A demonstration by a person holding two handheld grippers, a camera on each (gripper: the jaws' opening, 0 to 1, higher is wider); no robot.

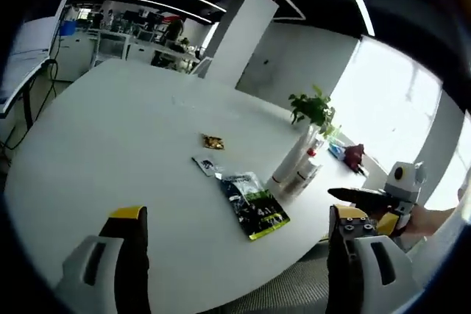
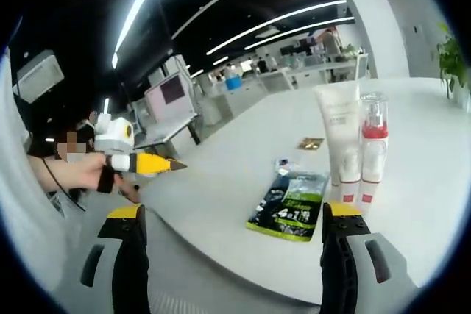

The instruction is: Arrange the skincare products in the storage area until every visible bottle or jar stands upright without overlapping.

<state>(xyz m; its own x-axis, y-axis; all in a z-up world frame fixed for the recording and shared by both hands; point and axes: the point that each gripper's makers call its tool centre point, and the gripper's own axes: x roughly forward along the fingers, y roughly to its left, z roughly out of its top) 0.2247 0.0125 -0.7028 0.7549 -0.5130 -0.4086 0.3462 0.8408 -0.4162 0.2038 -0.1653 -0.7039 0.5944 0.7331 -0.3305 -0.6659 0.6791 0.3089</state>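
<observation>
A: Quick pass, nearest first. In the left gripper view the left gripper (image 1: 237, 234) has its jaws spread wide with nothing between them, held over the near edge of the white table (image 1: 110, 145).

B: And the right gripper (image 2: 237, 220) in the right gripper view?

A: Same, jaws wide apart and empty, above the table's near edge. The other gripper pokes in from the left there, yellow tip, a hand (image 2: 82, 172) around it.

B: Next out?

A: A dark green and black packet (image 2: 291, 206) lying flat on the table, with a smaller flat sachet (image 2: 283, 165) just past its far end. Neither gripper touches them.

B: The skincare products?

A: Two, upright, side by side right of the packet in the right gripper view: a white tube (image 2: 340, 137) standing on its cap, and a clear pump bottle (image 2: 372, 146) with a red band. They sit very close; can't tell if they touch.

B: In the left gripper view?

A: Same pair sits beyond the packet, toward the right. Small there, so details are hard to read.

B: Farther?

A: A small gold wrapper (image 2: 310, 143) on the table past the sachet. Then a green potted plant (image 1: 313, 108) behind the bottles, and a reddish object (image 1: 355, 156) by the window, too blurred to name. Office desks at the back.
</observation>
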